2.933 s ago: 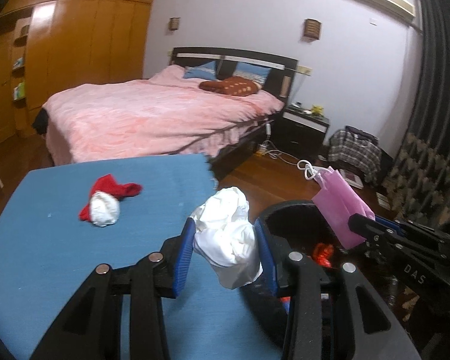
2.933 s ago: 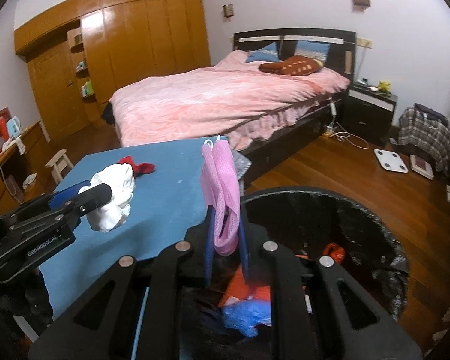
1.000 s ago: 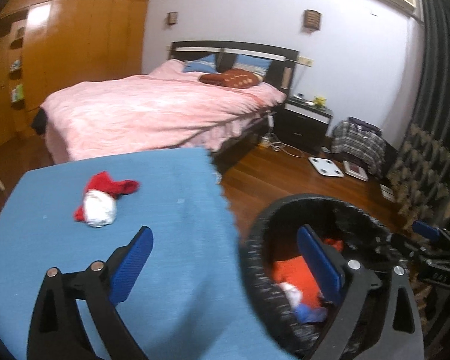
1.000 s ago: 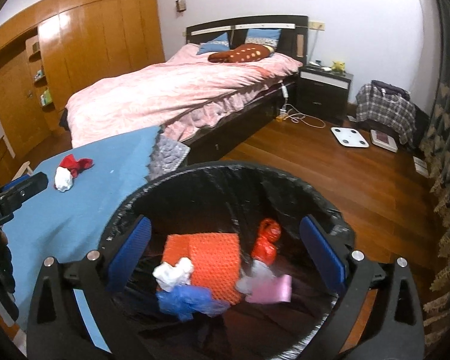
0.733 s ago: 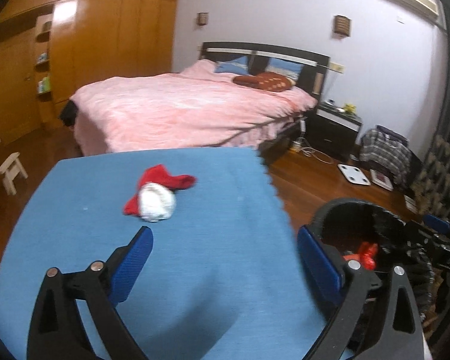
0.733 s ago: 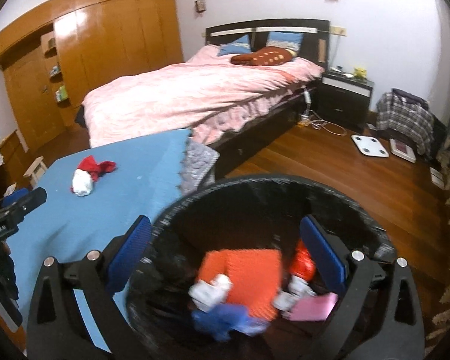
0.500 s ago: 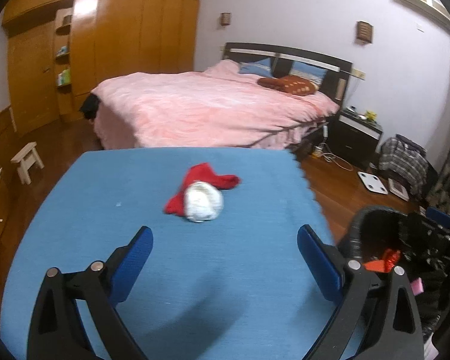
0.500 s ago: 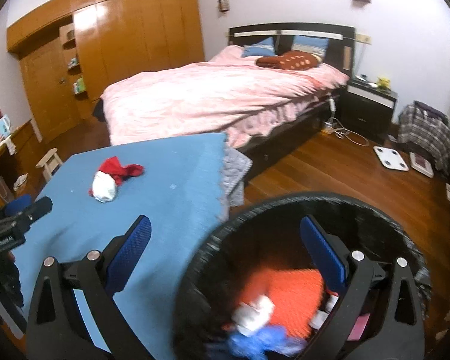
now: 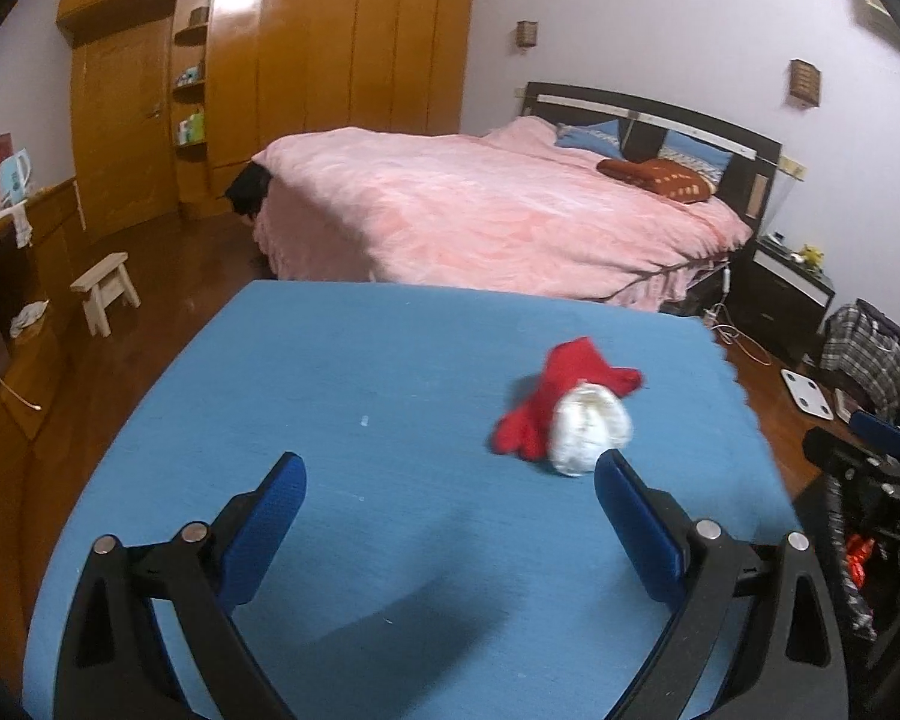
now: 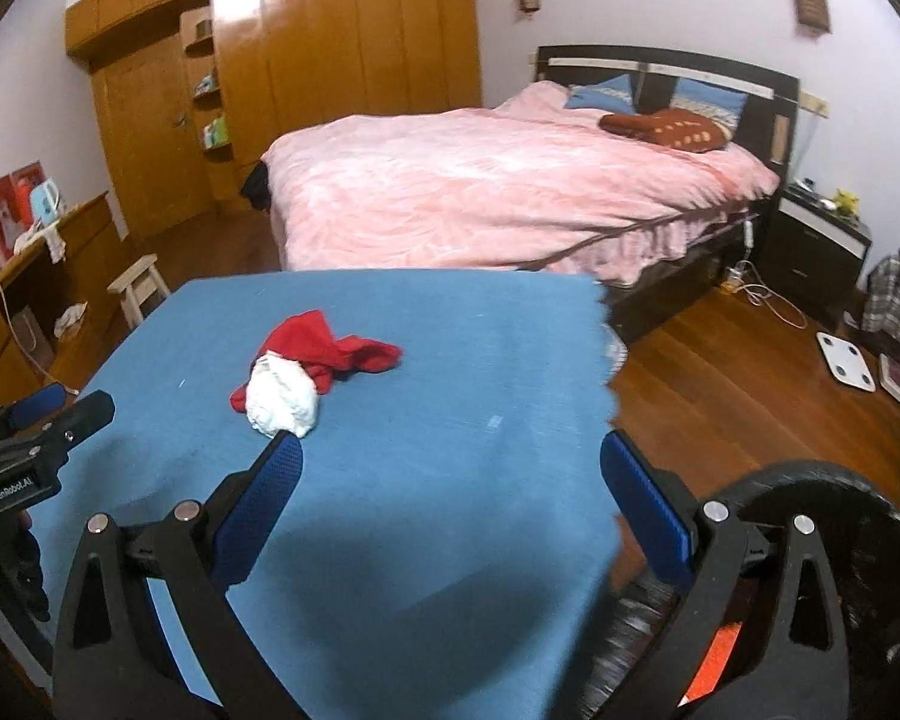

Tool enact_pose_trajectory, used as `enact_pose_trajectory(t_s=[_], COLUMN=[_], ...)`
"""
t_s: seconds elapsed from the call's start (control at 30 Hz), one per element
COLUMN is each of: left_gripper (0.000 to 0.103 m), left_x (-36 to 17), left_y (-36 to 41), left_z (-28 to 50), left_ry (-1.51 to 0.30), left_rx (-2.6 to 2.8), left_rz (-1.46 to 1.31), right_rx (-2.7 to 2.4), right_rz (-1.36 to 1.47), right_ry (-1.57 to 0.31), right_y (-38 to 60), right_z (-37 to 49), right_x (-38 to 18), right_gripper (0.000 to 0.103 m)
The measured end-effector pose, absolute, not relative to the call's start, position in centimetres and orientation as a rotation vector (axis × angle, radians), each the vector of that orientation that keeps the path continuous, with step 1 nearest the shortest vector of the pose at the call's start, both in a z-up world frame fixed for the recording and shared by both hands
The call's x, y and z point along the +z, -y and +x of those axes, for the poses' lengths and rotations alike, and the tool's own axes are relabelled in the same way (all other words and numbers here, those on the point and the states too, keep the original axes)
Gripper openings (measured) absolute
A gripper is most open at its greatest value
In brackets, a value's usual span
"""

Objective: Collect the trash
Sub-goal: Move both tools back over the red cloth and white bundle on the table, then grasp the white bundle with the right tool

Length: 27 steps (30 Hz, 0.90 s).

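Looking along the left gripper [image 9: 447,504], its blue pads are standing wide apart with nothing between them, hovering over the blue tablecloth [image 9: 330,396]. A white crumpled wad [image 9: 591,435] is lying on a red rag [image 9: 561,387], ahead and to the right, near the right-hand pad.

Looking along the right gripper [image 10: 450,480], the jaws are likewise gaping and empty. Here the white crumpled wad [image 10: 282,399] is sitting just beyond the left pad, partly on the red rag [image 10: 330,351]; the black bin [image 10: 840,516] is waiting at lower right, beside the table. Both pieces are probably handling as light, soft and squashy, so pinching across the wad's bulging middle seems safest.
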<state>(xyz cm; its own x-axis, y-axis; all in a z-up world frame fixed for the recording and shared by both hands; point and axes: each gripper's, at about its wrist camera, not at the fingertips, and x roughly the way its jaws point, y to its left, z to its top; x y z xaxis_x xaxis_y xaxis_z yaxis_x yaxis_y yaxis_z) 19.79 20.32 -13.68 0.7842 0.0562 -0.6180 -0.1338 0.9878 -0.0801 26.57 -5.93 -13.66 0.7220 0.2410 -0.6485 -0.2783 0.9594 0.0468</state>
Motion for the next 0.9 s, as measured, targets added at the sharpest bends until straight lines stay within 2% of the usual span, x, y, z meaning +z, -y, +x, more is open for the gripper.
enact_pose_trajectory(t_s=[0.43, 0.83, 0.9], left_gripper=[0.095, 0.095, 0.095], left_x=[-17.0, -18.2, -18.3], left_y=[-24.0, -25.5, -25.7], left_z=[22.0, 22.1, 22.1], left_ry=[-0.712, -0.725, -0.728], left_rx=[0.14, 0.154, 0.154], left_rz=[-0.141, -0.153, -0.155], right_rx=[0.377, 0.426, 0.43], right_rz=[-0.114, -0.131, -0.137], right_ry=[-0.755, -0.8, -0.806], right_y=[-1.7, -4.7, -5.1], right_z=[30.9, 32.5, 32.7], right_x=[-16.6, -18.5, -18.8], right_gripper=[0.097, 0.096, 0.092])
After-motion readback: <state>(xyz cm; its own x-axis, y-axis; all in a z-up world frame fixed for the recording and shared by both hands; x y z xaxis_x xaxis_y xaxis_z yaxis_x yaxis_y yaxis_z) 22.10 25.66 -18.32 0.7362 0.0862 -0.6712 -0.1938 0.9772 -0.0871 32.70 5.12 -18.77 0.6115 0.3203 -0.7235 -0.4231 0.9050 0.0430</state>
